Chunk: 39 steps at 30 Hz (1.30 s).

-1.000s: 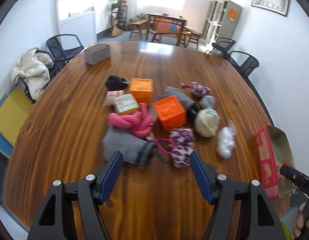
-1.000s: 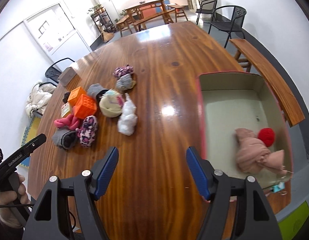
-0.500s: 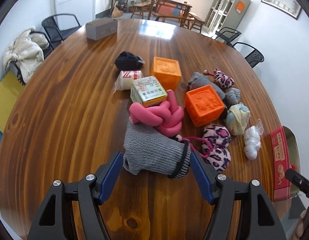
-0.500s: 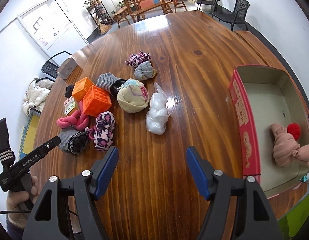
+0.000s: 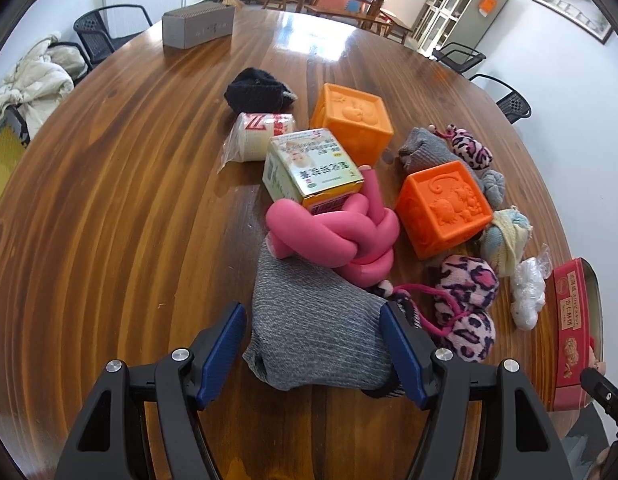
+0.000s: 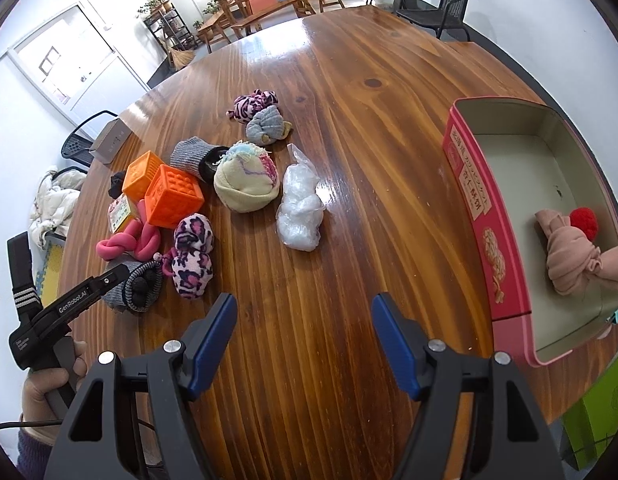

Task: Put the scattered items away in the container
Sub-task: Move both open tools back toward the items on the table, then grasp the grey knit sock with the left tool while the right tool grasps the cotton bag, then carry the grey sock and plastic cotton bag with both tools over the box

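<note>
We brought left tool (image 5: 313, 340) down over grey sock (image 5: 313, 336), jaws spread, straddling it, not yet pinching. Right tool (image 6: 305, 332) spread, empty above bench (image 6: 349, 120). Red tin (image 6: 505, 248) at 3 o'clock; judge closing on sock next.

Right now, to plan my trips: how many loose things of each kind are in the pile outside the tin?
Orange cubes: 2
Sock bundles: 7
Pink knot: 1
Carton: 1
Wrapped roll: 1
Plastic bag: 1
Total: 13
</note>
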Tool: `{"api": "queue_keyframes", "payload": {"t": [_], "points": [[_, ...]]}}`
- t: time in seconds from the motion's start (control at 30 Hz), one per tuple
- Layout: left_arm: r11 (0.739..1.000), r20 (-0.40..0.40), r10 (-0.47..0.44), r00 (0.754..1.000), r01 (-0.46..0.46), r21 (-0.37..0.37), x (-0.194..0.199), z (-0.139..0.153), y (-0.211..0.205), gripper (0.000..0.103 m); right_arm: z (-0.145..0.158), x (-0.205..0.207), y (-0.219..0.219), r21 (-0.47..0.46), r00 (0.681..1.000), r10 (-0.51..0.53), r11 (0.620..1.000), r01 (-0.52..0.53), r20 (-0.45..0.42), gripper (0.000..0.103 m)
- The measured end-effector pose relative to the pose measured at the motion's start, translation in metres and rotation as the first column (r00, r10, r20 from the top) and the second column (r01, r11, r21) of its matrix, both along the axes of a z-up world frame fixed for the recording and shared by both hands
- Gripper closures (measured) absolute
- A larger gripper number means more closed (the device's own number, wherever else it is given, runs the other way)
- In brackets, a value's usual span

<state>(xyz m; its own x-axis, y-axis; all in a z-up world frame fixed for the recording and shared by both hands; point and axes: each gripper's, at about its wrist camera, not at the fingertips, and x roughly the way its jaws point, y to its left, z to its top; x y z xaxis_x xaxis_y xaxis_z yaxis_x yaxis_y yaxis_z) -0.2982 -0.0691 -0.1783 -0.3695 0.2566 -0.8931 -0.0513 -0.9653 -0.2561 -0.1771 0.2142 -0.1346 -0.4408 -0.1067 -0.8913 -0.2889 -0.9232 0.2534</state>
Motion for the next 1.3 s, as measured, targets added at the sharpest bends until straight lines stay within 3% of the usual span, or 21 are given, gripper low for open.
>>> {"api": "queue_keyframes", "payload": {"t": [0.37, 0.63, 0.8, 1.0, 1.13, 1.3], "points": [[0.998, -0.021, -0.065, 0.998, 0.064, -0.029, -0.004, -0.013, 0.006, 0.033, -0.009, -0.018, -0.013, 0.014, 1.0, 0.016, 1.0, -0.016, 0.008, 0.029], [0.994, -0.019, -0.107, 0.994, 0.107, -0.01, -0.003, -0.014, 0.008, 0.059, -0.022, -0.049, -0.015, 0.048, 0.999, 0.031, 0.998, -0.031, 0.008, 0.029], [0.995, -0.02, -0.105, 0.994, 0.105, 0.004, 0.005, -0.007, 0.004, 0.066, -0.034, -0.07, -0.013, 0.061, 0.999, 0.034, 0.998, -0.035, 0.024, 0.03], [0.993, -0.062, -0.111, 0.992, 0.107, -0.053, 0.016, 0.005, 0.004, 0.07, -0.051, -0.094, -0.012, 0.069, 0.997, 0.048, 0.996, -0.052, 0.055, 0.045], [0.991, -0.092, -0.111, 0.99, 0.103, -0.091, 0.021, 0.014, 0.003, 0.071, -0.064, -0.106, -0.014, 0.084, 0.993, 0.068, 0.994, -0.076, 0.095, 0.063], [0.991, -0.103, -0.087, 0.991, 0.076, -0.11, 0.024, 0.02, -0.002, 0.071, -0.069, -0.107, -0.023, 0.124, 0.989, 0.104, 0.986, -0.116, 0.103, 0.065]]}}
